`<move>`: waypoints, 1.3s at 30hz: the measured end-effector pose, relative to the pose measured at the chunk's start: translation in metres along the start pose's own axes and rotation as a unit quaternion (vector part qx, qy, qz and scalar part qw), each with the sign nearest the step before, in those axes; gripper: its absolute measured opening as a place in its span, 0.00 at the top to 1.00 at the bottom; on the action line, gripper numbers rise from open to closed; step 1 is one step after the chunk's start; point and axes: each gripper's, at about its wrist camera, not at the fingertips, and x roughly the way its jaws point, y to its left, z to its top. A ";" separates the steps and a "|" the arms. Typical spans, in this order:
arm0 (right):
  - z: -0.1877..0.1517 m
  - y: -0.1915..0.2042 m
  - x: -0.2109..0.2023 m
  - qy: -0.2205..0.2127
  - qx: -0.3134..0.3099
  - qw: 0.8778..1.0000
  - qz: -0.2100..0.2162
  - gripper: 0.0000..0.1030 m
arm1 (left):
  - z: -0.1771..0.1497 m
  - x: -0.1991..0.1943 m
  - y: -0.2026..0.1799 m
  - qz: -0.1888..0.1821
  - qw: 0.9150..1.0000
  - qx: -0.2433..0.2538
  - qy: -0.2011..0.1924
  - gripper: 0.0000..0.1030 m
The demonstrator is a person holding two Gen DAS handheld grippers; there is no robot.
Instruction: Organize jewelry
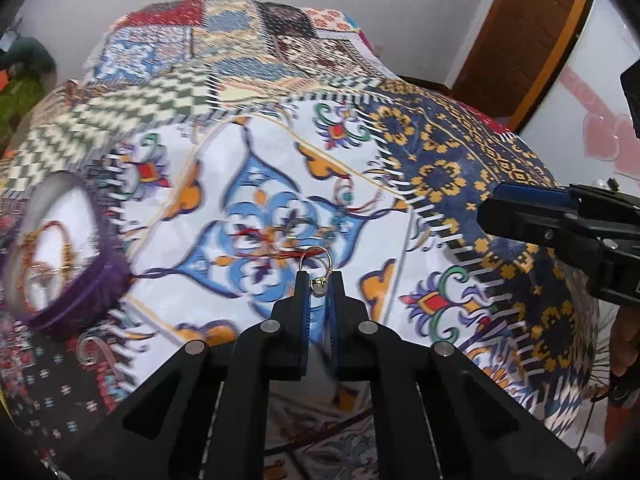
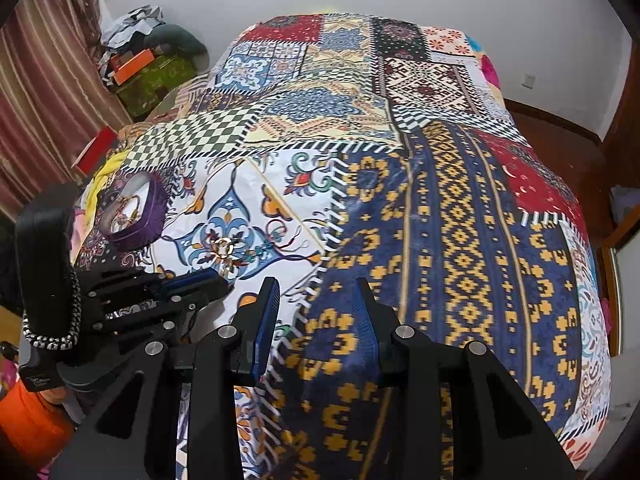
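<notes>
1. The left gripper (image 1: 319,280) has its blue-padded fingers (image 1: 304,300) nearly together, pinching a small gold ring (image 1: 316,260). The thin hoop stands up above the fingertips, and its ornament with a pale round stone sits between the pads.

2. The right gripper (image 2: 316,292) holds nothing. Its two fingers (image 2: 267,308) are spread wide over the navy and yellow patch of the bedspread (image 2: 460,220), touching no jewelry.

3. More rings (image 2: 223,246), small and shiny, lie on the blue floral medallion printed on the white patch, at about 10 o'clock from the right gripper in its view. In the left view a thin ring (image 1: 298,229) lies just beyond the held one, at 12 o'clock.

4. A heart-shaped jewelry box (image 2: 134,210) with a purple fuzzy wall and pale lining sits open at 9 o'clock from the left gripper. Gold chain pieces lie inside; the left view blurs them.

5. The bedspread is a soft patchwork-print fabric with checks, florals and geometric blocks.
</notes>
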 end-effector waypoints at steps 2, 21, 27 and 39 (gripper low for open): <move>0.002 0.006 0.004 0.004 -0.008 1.000 -0.001 0.67 | -0.001 -0.006 0.004 0.015 1.000 0.003 -0.007 0.93; 0.039 0.028 0.088 0.110 -0.027 0.993 0.018 0.67 | -0.003 -0.063 0.058 0.062 0.995 -0.032 -0.075 0.93; 0.039 0.021 0.089 0.105 -0.003 0.994 0.024 0.86 | -0.003 -0.066 0.061 0.060 0.994 -0.041 -0.076 0.93; 0.055 0.038 0.048 0.063 -0.014 0.996 0.056 0.95 | 0.001 -0.105 0.063 0.085 0.990 -0.040 -0.108 0.93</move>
